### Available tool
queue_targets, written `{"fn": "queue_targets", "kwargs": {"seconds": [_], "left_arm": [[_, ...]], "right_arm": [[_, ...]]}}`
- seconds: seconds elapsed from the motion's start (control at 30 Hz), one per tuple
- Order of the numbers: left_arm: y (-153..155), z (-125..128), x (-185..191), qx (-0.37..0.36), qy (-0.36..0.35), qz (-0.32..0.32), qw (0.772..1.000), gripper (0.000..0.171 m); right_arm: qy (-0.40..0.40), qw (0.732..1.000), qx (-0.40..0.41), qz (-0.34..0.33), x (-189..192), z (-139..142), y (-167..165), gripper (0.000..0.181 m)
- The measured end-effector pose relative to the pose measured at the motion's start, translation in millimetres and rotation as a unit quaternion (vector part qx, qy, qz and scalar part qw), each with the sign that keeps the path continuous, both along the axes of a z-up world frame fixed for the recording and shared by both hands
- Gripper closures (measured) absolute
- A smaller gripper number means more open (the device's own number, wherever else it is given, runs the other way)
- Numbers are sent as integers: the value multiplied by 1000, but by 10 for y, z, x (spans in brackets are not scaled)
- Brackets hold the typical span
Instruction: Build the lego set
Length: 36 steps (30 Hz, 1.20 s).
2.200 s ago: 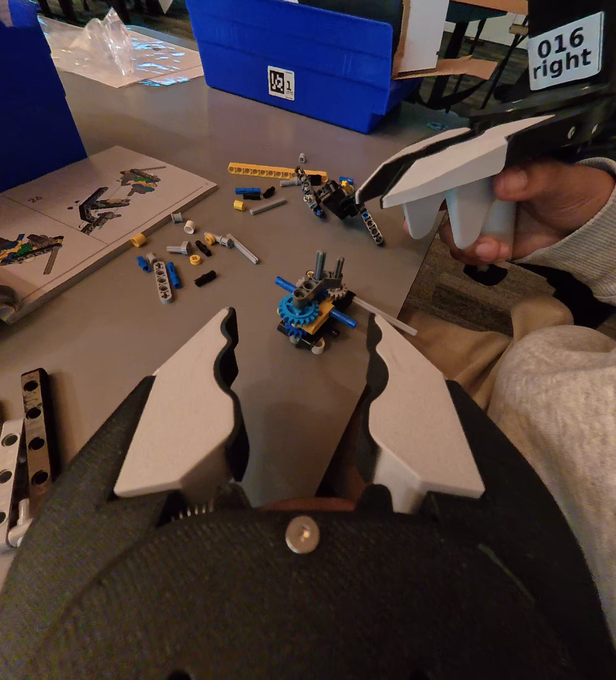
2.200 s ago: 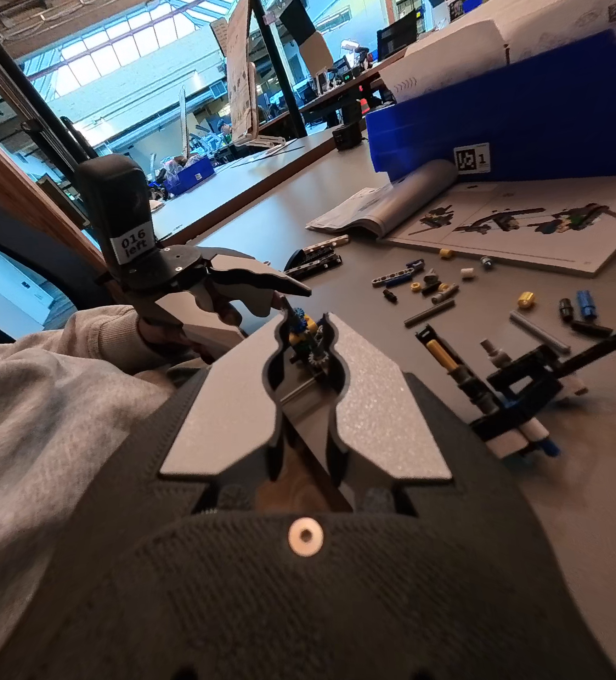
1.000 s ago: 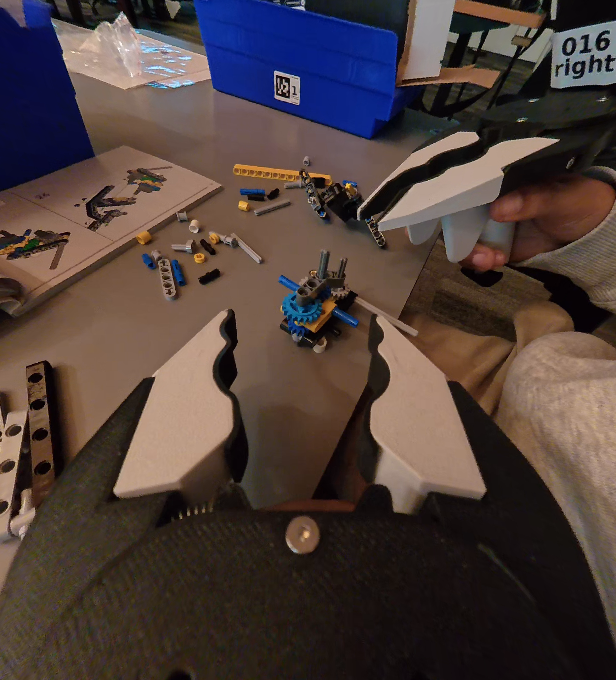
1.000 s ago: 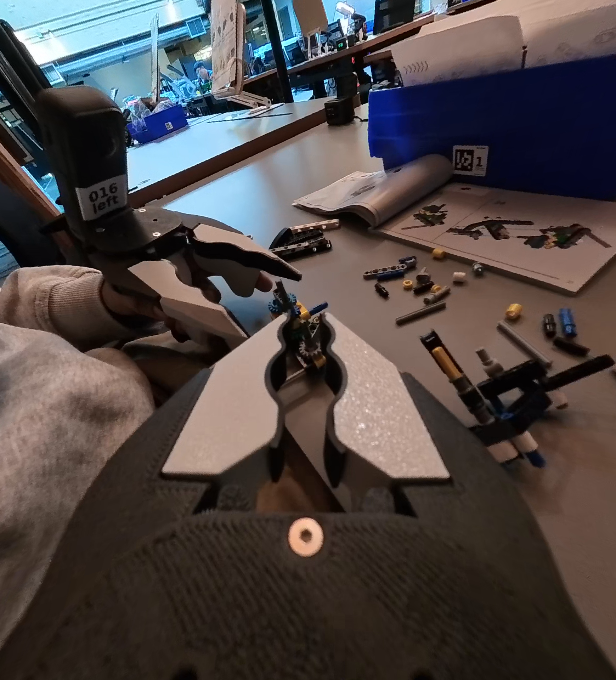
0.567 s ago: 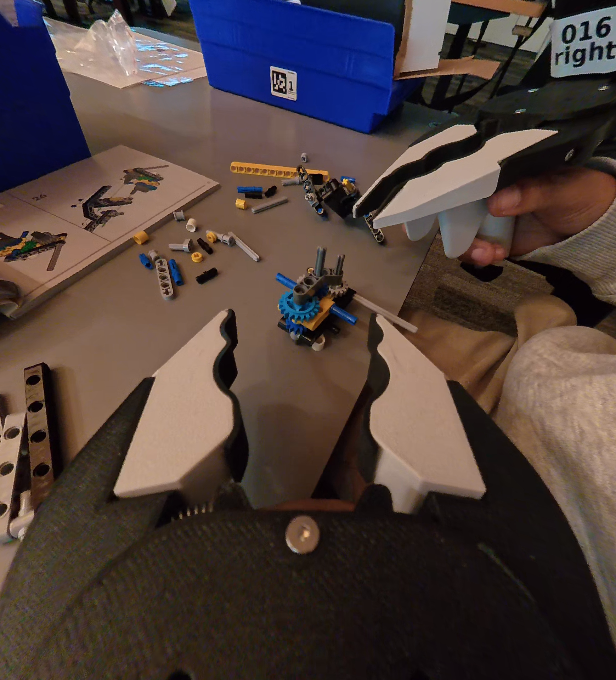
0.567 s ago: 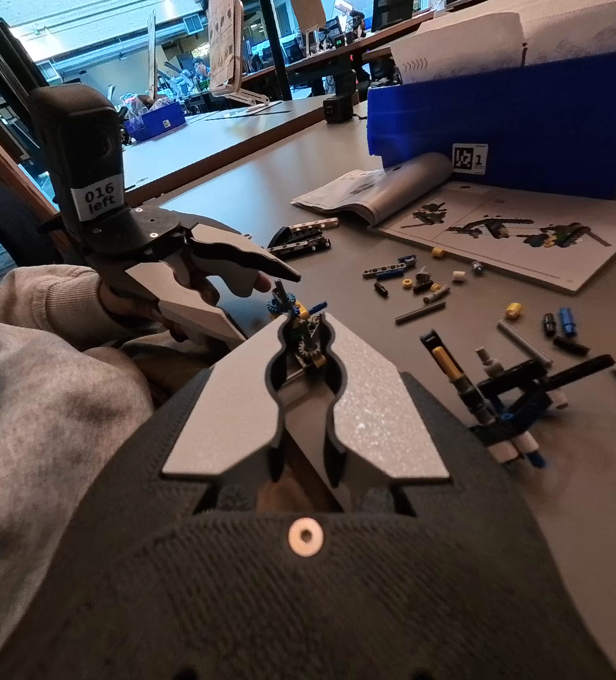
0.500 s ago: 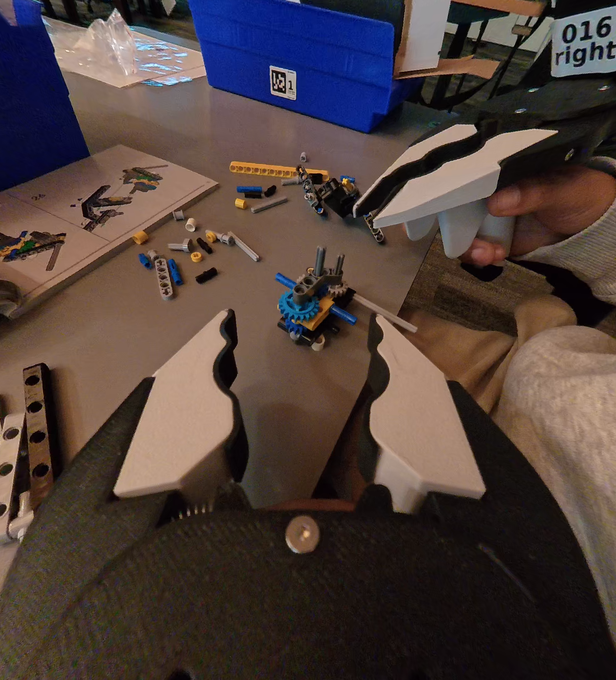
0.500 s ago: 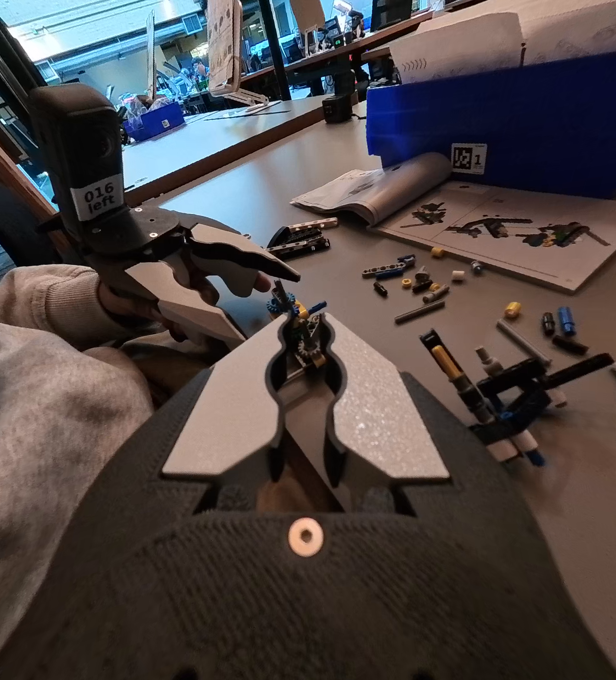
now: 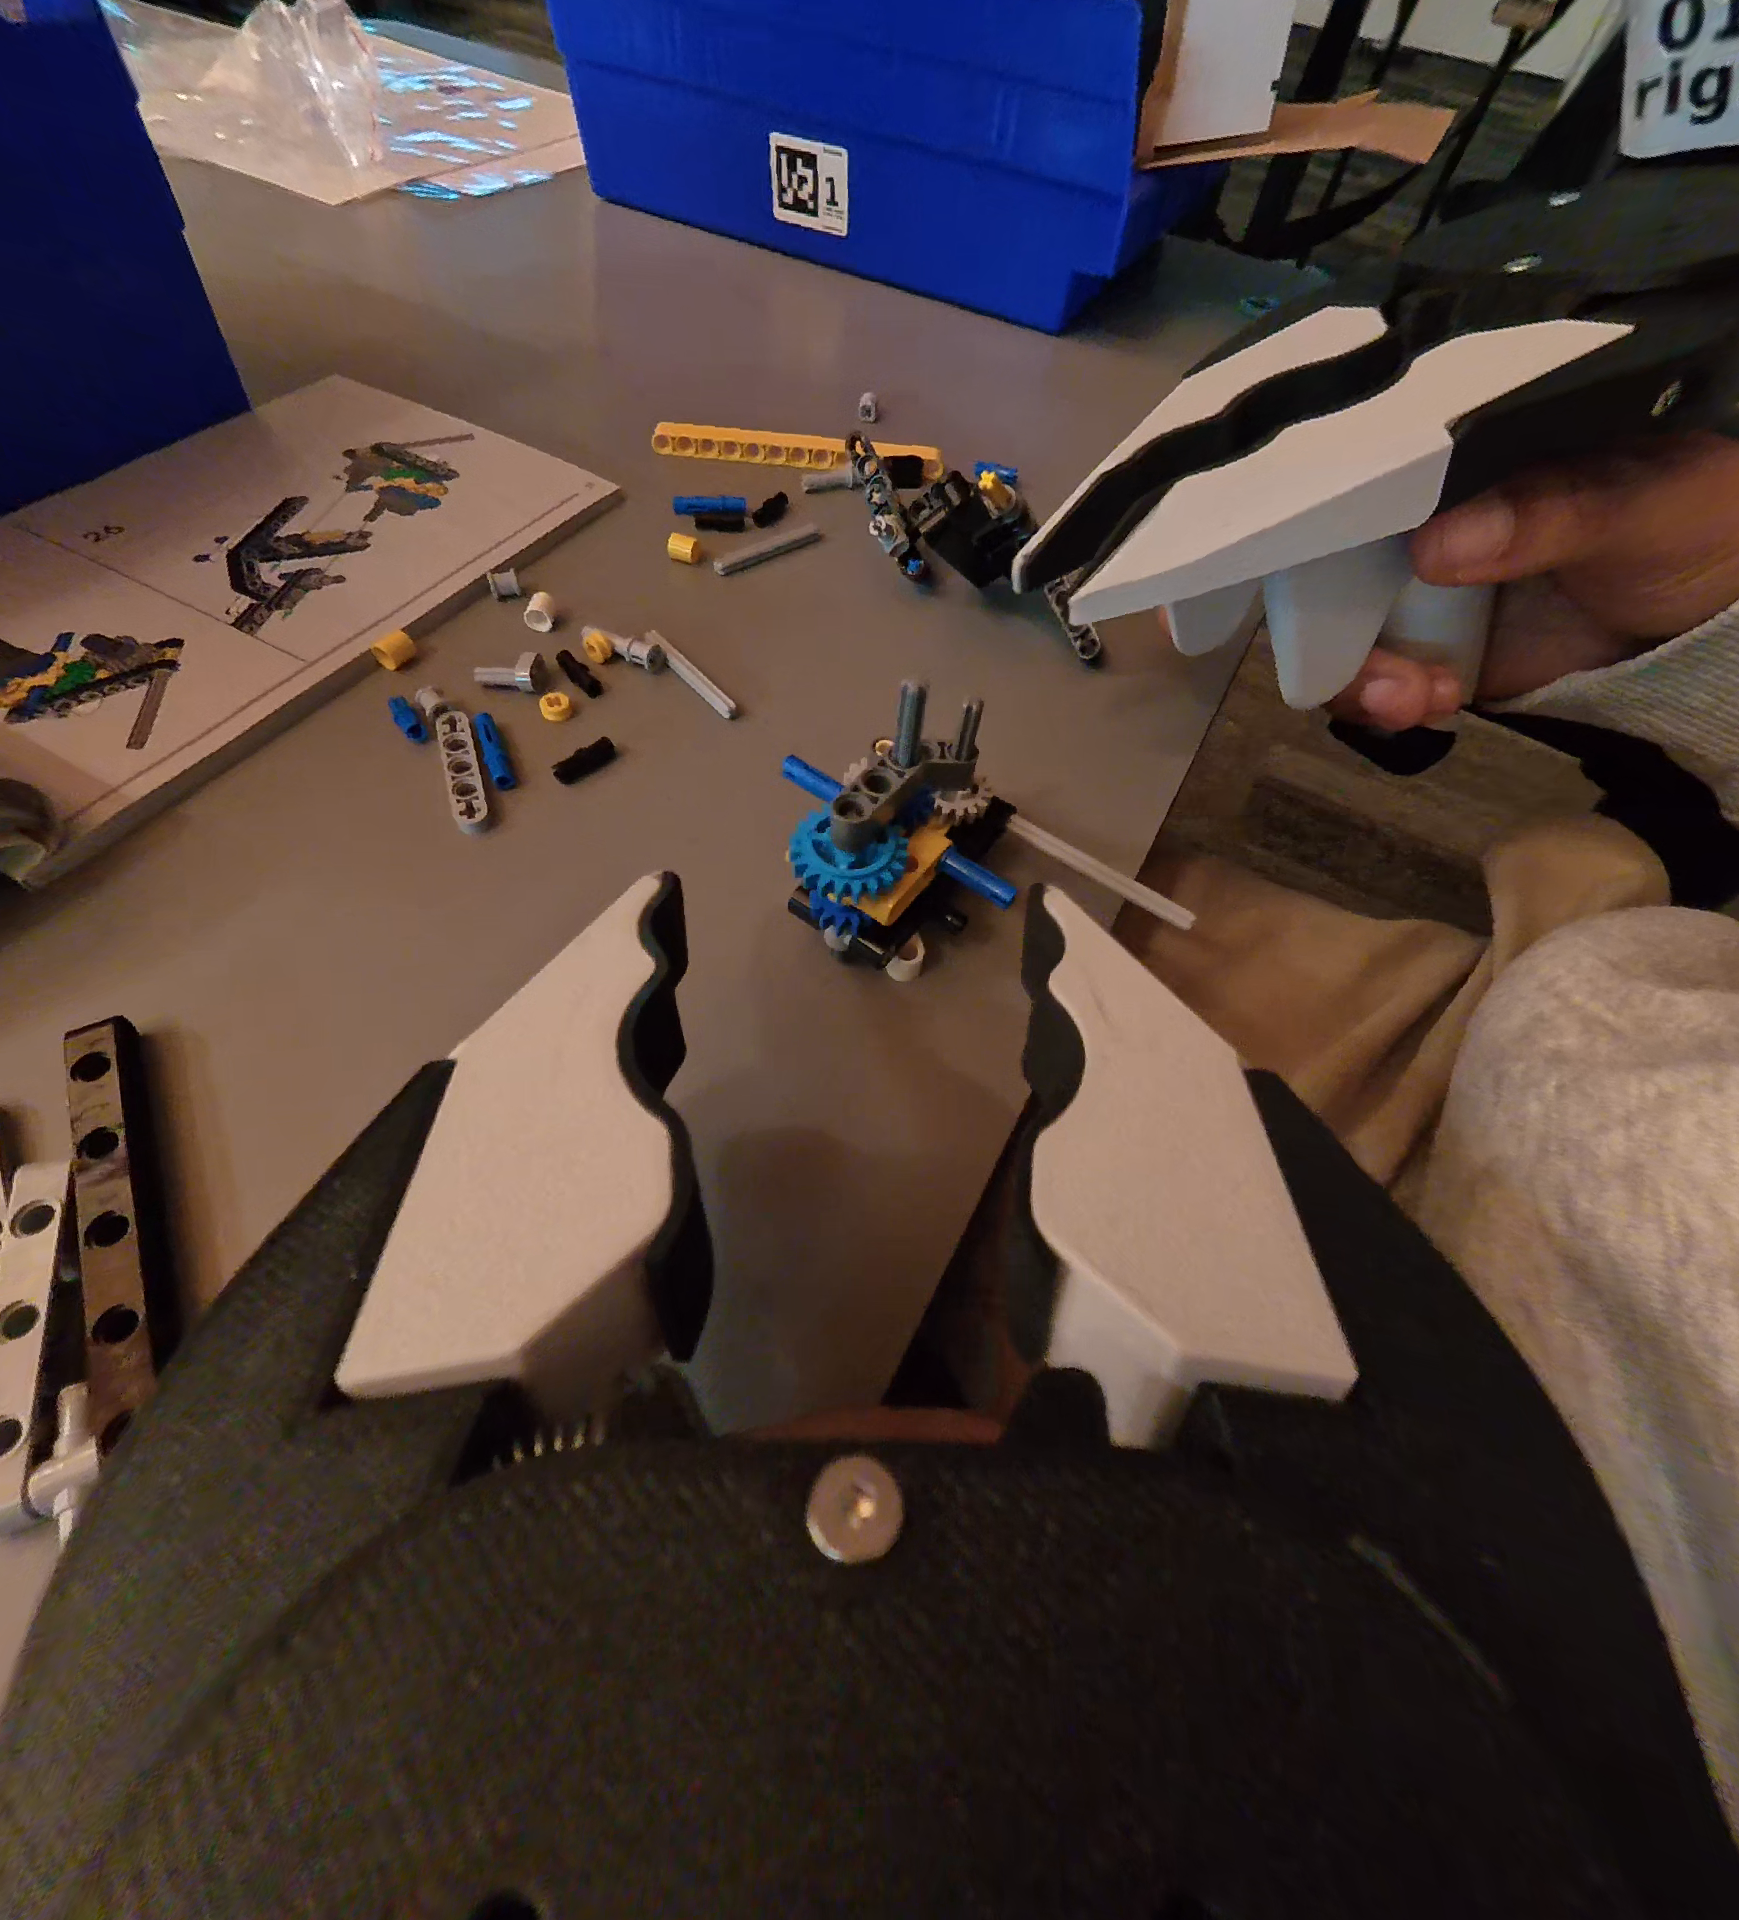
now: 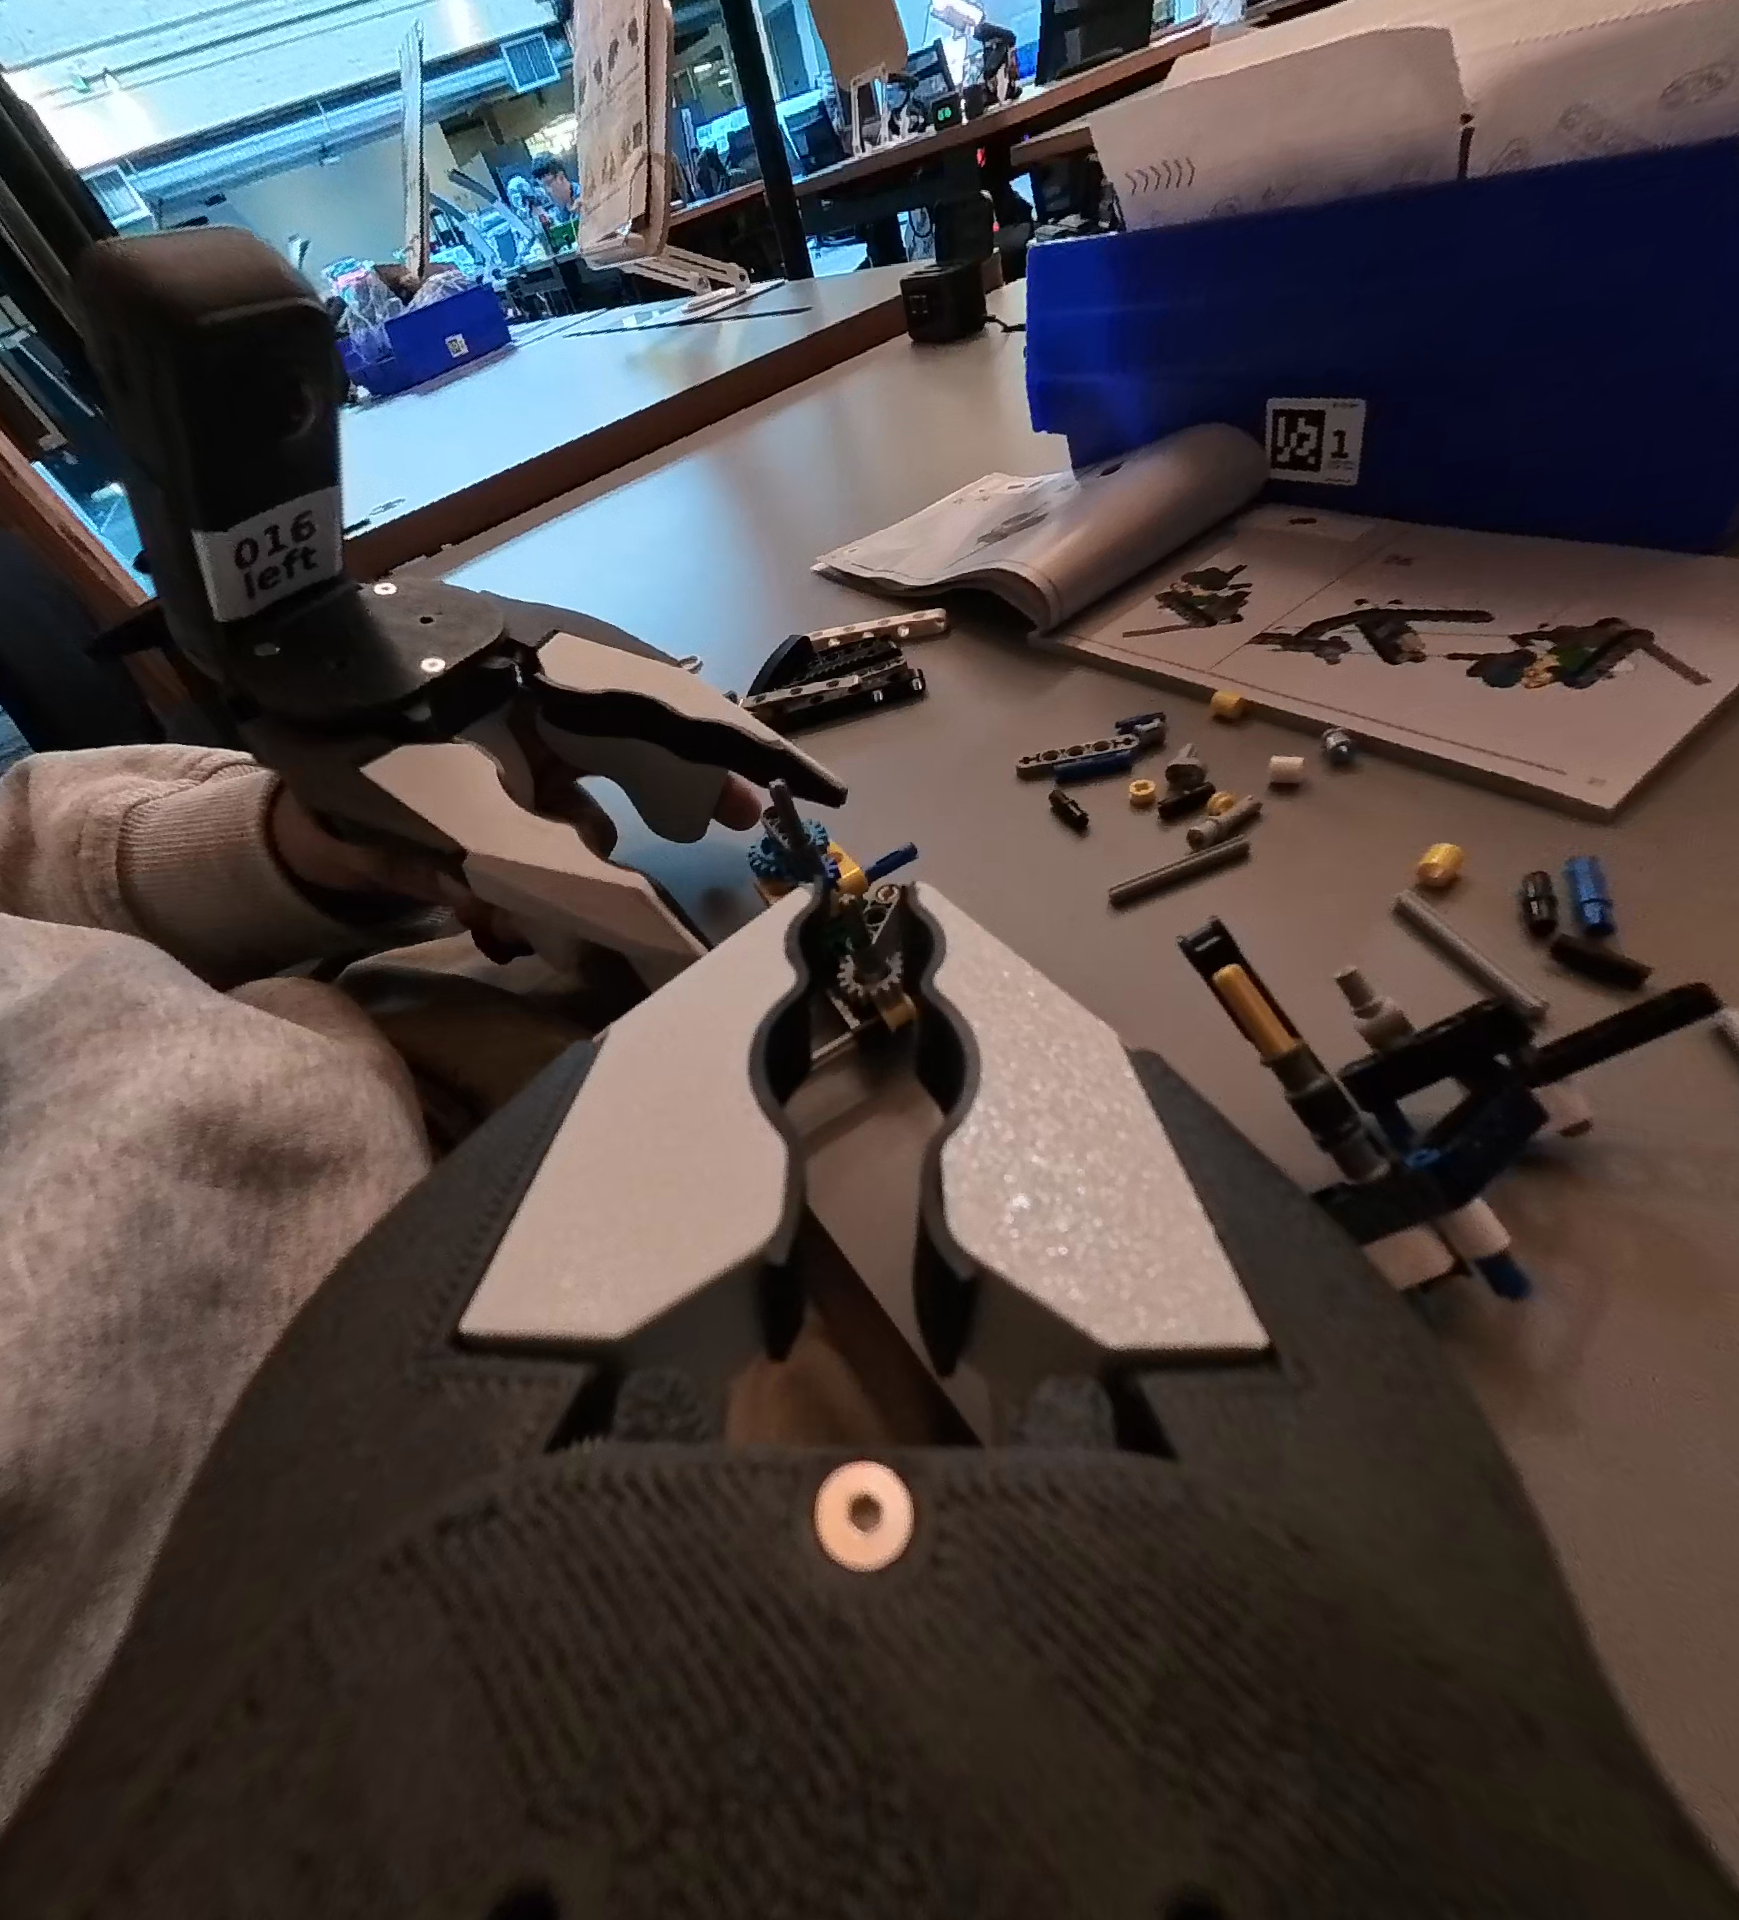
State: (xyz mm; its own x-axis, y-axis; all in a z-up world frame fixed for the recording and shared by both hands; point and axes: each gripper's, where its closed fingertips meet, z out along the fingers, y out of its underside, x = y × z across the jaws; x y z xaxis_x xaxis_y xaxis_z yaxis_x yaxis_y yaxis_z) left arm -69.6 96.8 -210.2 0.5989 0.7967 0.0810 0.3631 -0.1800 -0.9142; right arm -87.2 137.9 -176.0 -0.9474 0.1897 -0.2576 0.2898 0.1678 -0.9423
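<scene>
A small lego assembly (image 9: 886, 842) with a blue gear, a yellow part and two upright grey axles stands on the grey table near its edge. My left gripper (image 9: 849, 899) is open and empty, its fingertips just short of the assembly on either side. My right gripper (image 9: 1041, 587) hovers above and to the right of it, shut but for a narrow gap, holding nothing. In the right wrist view, the assembly (image 10: 849, 873) shows just past my right gripper (image 10: 860, 904), with the left gripper (image 10: 771, 878) behind it.
A second black and blue sub-assembly (image 9: 958, 514) lies by a long yellow beam (image 9: 792, 449). Several small loose parts (image 9: 553, 675) lie mid-table. An open manual (image 9: 221, 582) lies left, with blue bins (image 9: 896, 135) behind. Black and white beams (image 9: 44, 1247) lie near left. The table edge (image 9: 1187, 748) runs right. The left gripper's tips are roughly 6 cm from the right gripper's.
The right gripper has tipped down slightly over the last two seconds. Both grippers and the assembly have stayed almost still in the last half second.
</scene>
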Motion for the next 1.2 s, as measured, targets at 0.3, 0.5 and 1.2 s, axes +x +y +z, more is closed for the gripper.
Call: {"fn": "queue_targets", "kwargs": {"seconds": [0.3, 0.5, 1.2], "left_arm": [[71, 9, 33, -3, 2, -22, 1000, 103], [106, -26, 20, -11, -9, -24, 1000, 103], [102, -46, -10, -42, 7, -5, 999, 128]], "right_arm": [[1, 1000, 3, 0, 2, -9, -3, 170], [1, 1000, 6, 0, 5, -22, -8, 170], [2, 1000, 4, -2, -5, -12, -3, 171]]}}
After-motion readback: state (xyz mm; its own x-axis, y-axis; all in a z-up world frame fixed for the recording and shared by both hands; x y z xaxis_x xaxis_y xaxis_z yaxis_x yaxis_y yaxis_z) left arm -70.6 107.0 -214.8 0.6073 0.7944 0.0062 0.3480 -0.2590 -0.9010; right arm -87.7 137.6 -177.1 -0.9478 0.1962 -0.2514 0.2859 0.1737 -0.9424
